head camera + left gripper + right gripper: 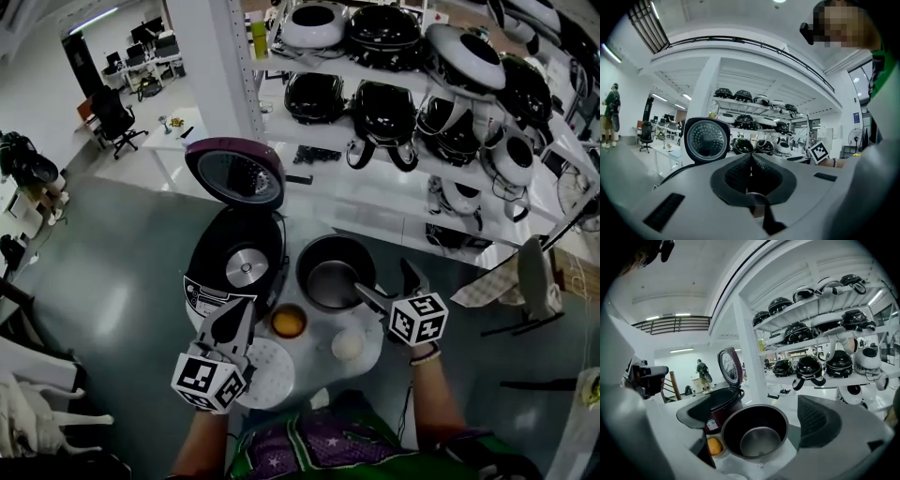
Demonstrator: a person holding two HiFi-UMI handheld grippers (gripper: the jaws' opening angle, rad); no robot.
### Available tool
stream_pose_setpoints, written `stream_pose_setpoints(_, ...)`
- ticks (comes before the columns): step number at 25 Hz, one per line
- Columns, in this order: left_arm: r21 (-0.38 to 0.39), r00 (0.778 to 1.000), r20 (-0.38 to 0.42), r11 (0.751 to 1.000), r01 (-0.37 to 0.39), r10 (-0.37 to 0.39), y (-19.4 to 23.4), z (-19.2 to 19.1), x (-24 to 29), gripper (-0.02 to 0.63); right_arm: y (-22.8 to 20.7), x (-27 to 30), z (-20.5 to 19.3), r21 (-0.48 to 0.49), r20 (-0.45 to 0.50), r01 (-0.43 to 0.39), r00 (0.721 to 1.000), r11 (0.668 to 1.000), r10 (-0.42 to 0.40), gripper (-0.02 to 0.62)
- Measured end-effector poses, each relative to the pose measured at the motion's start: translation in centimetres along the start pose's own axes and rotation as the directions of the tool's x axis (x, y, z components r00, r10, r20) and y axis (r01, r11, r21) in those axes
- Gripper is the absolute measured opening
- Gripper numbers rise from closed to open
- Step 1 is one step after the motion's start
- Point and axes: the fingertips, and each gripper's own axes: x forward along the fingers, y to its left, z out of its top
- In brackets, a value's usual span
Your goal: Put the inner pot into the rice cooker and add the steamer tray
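While both hover over the little white bench (319, 349), my left tongs (236, 319) are pinched shut on nothing and my right tongs (386, 283) are spread wide, gripping nothing either. Closest to me lies the white steamer tray (267, 371), then a small bowl (288, 322) with something orange in it. Past that the inner pot (335, 272) sits empty on the bench, just right of the rice cooker (234, 264), lid up. Beyond: grey-green floor (122, 272), a white shelf (356, 187) packed with more cookers, and desks and an office chair (114, 118) way back.
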Motion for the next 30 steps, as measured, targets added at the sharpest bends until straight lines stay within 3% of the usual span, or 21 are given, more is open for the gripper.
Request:
stream_pose_setpoints(5, 0.002, 0.999, -0.054, 1.0, 0.007, -0.007, -0.8, -1.9, 2.4, 0.023, -1.5, 1.9, -1.6, 0.007, -0.042, -0.003, 0.999, 1.0, 0.004, 0.561)
stream_pose_setpoints(17, 0.002, 0.997, -0.078, 1.0, 0.0, 0.001, -0.9, -3.0, 3.3, 0.023, -5.0, 6.1, -6.2, 0.025, -0.153, 0.01, 0.988, 1.0, -0.006, 0.557)
stream_pose_setpoints(30, 0.002, 0.993, -0.092, 0.997, -0.076, 0.076, 0.9, -3.3, 2.4, 0.023, -7.8, 10.6, -11.8, 0.022, -0.282, 0.038, 0.959, 0.999, -0.03, 0.557)
